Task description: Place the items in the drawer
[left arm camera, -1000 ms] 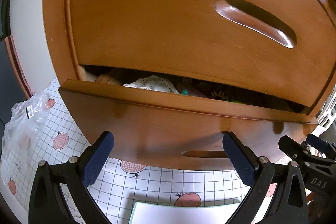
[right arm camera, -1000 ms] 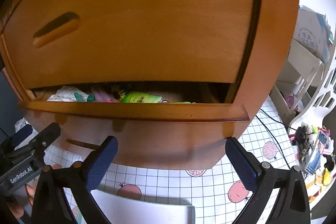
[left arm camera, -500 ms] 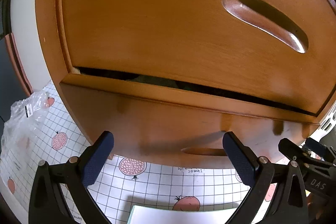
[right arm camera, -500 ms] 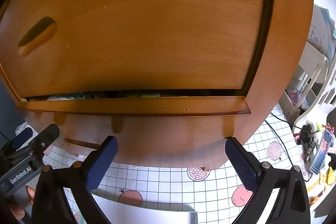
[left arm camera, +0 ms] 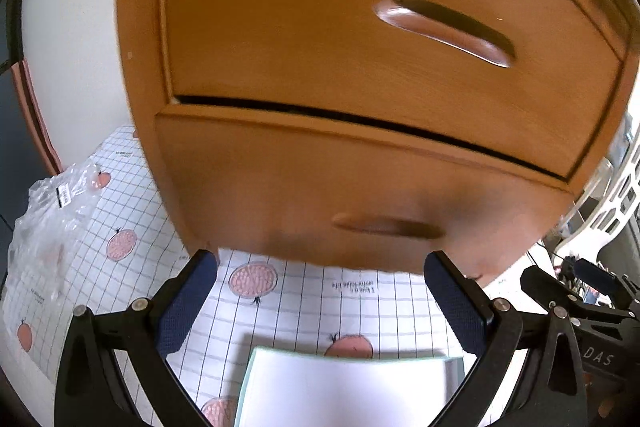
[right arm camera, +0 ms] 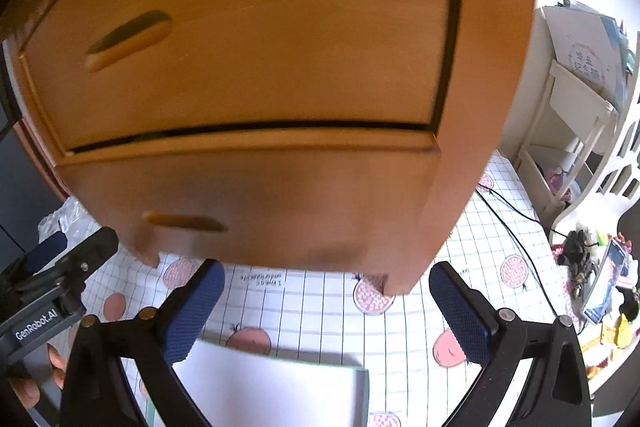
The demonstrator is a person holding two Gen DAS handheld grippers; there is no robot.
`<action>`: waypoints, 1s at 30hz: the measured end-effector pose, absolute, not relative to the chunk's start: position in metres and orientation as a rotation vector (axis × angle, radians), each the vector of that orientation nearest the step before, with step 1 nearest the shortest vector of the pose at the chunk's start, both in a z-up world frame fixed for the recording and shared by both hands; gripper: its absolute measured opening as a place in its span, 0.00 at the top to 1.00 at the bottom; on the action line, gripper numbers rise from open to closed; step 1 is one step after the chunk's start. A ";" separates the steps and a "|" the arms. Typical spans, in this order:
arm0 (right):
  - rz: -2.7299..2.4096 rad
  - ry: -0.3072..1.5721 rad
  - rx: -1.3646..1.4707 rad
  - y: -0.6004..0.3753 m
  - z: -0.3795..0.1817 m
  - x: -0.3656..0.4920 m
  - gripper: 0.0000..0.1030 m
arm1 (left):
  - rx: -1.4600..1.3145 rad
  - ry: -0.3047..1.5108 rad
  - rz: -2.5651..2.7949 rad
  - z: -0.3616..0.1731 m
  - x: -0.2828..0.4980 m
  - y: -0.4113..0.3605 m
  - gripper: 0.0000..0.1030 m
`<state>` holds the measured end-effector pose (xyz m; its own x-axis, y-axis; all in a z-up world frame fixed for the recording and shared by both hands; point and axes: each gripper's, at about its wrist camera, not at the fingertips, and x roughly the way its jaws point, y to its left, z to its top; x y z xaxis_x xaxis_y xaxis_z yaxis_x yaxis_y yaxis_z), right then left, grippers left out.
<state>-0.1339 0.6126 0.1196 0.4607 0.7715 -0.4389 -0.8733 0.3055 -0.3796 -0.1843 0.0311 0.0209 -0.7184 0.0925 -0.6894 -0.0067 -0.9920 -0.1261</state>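
Note:
A small wooden chest of drawers stands on the table. Its lower drawer (left arm camera: 360, 187) (right arm camera: 256, 203) is pushed in, with only a thin dark slit left above its front, and its contents are hidden. The upper drawer (left arm camera: 380, 27) is shut too. My left gripper (left arm camera: 322, 301) is open and empty, a short way back from the lower drawer front. My right gripper (right arm camera: 326, 301) is likewise open and empty in front of the chest's right corner. Each gripper shows at the edge of the other's view.
A pale green-edged notebook (left arm camera: 348, 387) (right arm camera: 272, 387) lies on the grid-pattern tablecloth just below the grippers. A crumpled clear plastic bag (left arm camera: 48, 223) lies at the left. A white rack (right arm camera: 572, 131), cables and small clutter (right arm camera: 600, 279) stand at the right.
The lower drawer has slid from open, with items showing inside, to nearly flush. Both grippers have since drawn back from the chest, which now looks smaller.

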 end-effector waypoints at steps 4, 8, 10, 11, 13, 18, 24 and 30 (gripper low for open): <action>1.104 0.193 -0.627 0.588 0.108 -0.141 0.00 | -1.159 -0.127 2.857 0.021 -0.167 0.030 0.00; 1.109 0.204 -0.625 0.557 0.095 -0.147 0.00 | -1.148 -0.096 2.865 0.023 -0.147 0.034 0.00; 1.108 0.207 -0.628 0.542 0.086 -0.150 0.00 | -1.138 -0.079 2.877 0.023 -0.128 0.035 0.00; 1.107 0.211 -0.628 0.533 0.081 -0.151 0.00 | -1.139 -0.074 2.881 0.024 -0.121 0.034 0.00; 1.102 0.213 -0.631 0.520 0.074 -0.151 0.00 | -1.150 -0.076 2.881 0.024 -0.108 0.033 0.00; 1.099 0.236 -0.651 0.515 0.071 -0.138 0.00 | -1.189 -0.078 2.862 0.023 -0.080 0.033 0.00; 1.091 0.240 -0.699 0.499 0.055 -0.133 0.00 | -1.289 -0.050 2.829 0.001 -0.055 0.035 0.00; 1.086 0.269 -0.714 0.484 0.028 -0.125 0.00 | -1.333 -0.019 2.831 -0.022 -0.034 0.031 0.00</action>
